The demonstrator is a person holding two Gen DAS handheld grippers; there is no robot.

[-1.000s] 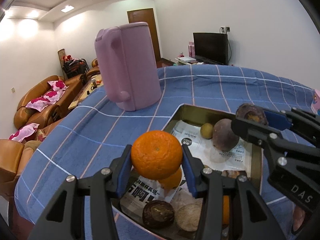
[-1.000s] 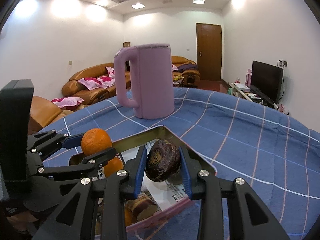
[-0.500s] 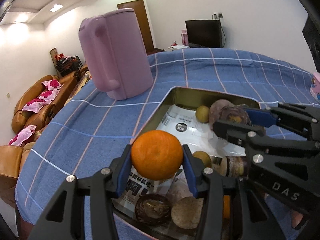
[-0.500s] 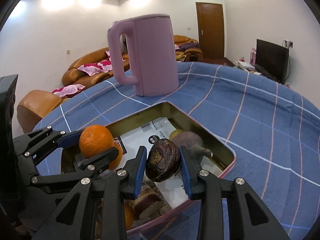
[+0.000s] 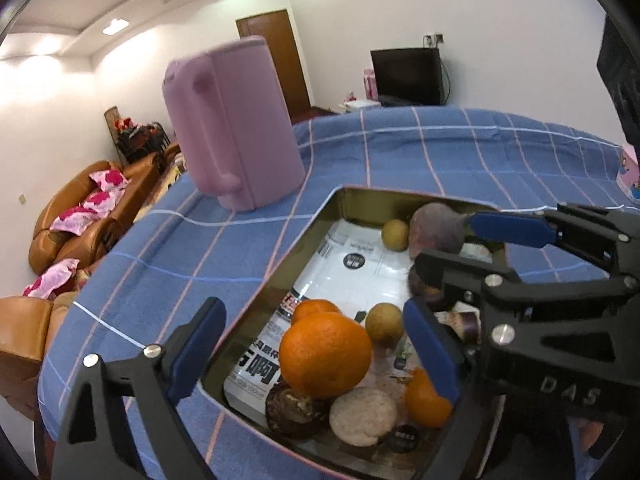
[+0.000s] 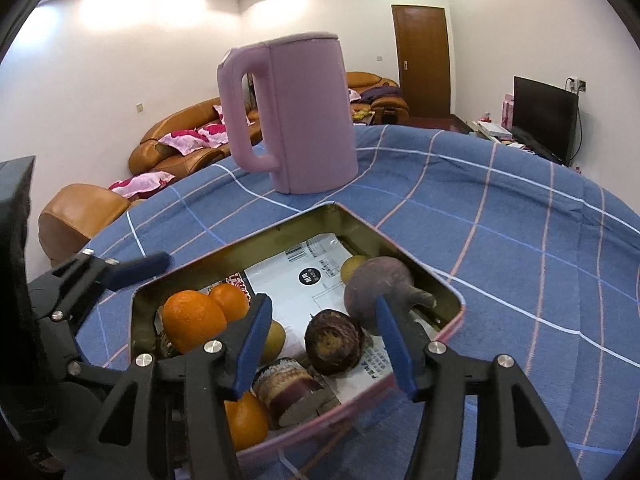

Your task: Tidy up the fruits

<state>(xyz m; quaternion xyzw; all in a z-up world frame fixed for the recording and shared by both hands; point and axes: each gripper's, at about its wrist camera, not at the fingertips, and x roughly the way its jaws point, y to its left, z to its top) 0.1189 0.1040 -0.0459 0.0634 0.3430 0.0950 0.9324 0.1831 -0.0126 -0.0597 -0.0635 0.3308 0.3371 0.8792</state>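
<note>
Left gripper [image 5: 316, 344]: fingers apart and opening; the orange [image 5: 325, 354] sits between them, touching neither pad, resting on other fruit inside the tin tray [image 5: 316, 220]; a second orange [image 5: 426, 402] lies at 4 o'clock from it.

Right gripper [image 6: 320, 340]: fingers apart and opening; the dark passion fruit [image 6: 335, 342] lies between them on the printed paper [image 6: 308, 284] — free of both pads; a purple beet [image 6: 376, 292] lies at 1 o'clock of it.

The pink kettle [image 6: 296, 116] stands on the blue-checked bench [image 6: 520, 240] at 12 o'clock — beyond the tray.
</note>
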